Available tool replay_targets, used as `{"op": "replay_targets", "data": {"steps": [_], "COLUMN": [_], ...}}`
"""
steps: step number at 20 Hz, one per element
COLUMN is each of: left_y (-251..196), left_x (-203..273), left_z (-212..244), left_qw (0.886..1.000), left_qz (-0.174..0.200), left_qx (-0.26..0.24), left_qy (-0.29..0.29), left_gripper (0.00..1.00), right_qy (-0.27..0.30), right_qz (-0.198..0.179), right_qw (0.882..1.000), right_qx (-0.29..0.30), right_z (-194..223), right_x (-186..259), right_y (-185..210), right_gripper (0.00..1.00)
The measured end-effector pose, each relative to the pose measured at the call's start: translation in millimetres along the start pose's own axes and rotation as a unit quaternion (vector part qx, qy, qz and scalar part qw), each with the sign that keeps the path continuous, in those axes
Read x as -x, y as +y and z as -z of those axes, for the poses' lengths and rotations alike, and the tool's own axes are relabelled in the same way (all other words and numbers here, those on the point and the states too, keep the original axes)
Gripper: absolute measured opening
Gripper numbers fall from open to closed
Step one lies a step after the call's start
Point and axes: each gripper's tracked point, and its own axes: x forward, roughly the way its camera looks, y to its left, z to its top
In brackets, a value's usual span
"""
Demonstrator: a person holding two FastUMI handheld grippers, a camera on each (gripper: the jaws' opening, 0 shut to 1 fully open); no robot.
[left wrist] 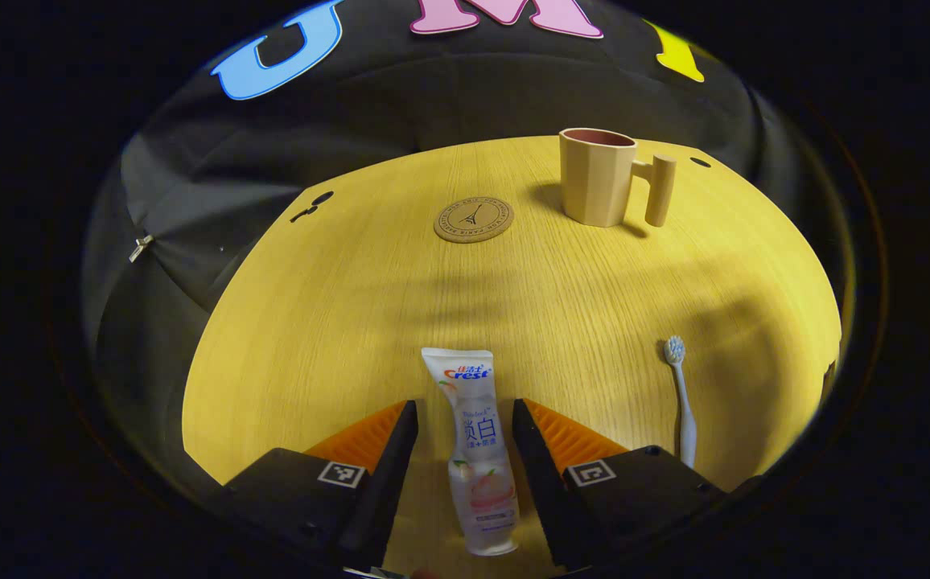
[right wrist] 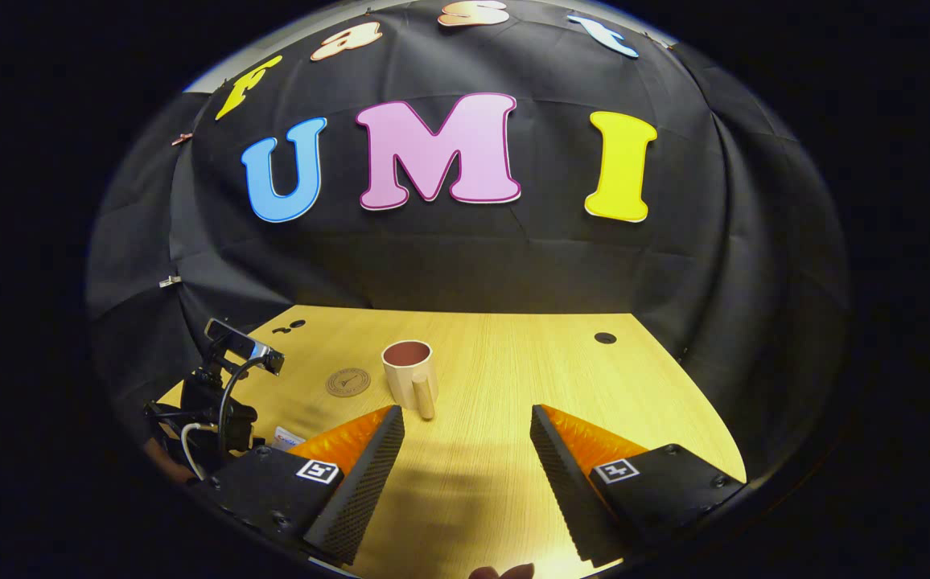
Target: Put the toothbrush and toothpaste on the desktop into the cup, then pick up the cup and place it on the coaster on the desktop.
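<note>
A white toothpaste tube (left wrist: 475,450) lies flat on the wooden desktop (left wrist: 336,322), pointing away from me. My left gripper (left wrist: 465,422) is open and straddles the tube, one finger on each side with a small gap to it. A pale toothbrush (left wrist: 681,394) lies to the right, head away from me. Farther back stand a beige cup (left wrist: 598,177) with its handle to the right and a round cork coaster (left wrist: 474,219) left of it. My right gripper (right wrist: 465,434) is open above the desktop and holds nothing; the cup (right wrist: 409,370) and coaster (right wrist: 348,382) are ahead of it.
In the right gripper view, the left gripper's body with its camera and cables (right wrist: 224,394) sits low at the left, and an end of the toothpaste tube (right wrist: 286,437) peeks out beside it. A dark hole (right wrist: 605,338) marks the desktop's far right. Black cloth walls close the booth.
</note>
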Motion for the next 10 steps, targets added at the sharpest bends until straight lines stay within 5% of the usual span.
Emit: {"op": "replay_targets", "data": {"steps": [7, 10], "left_y": [-3, -5], "left_x": [-3, -3], "left_z": [4, 4], "left_qw": [1.0, 1.0], "left_qz": [-0.011, -0.006], "left_qx": [-0.017, -0.01], "left_qy": [0.017, 0.02], "left_gripper": [0.42, 0.35], "right_qy": [0.023, 0.04], "right_qz": [-0.024, -0.036], "right_qw": [0.999, 0.998], "right_qx": [-0.01, -0.025], "right_z": [12, 17], "right_x": [-8, -7], "right_y": [3, 22], "right_gripper": [0.98, 0.98]}}
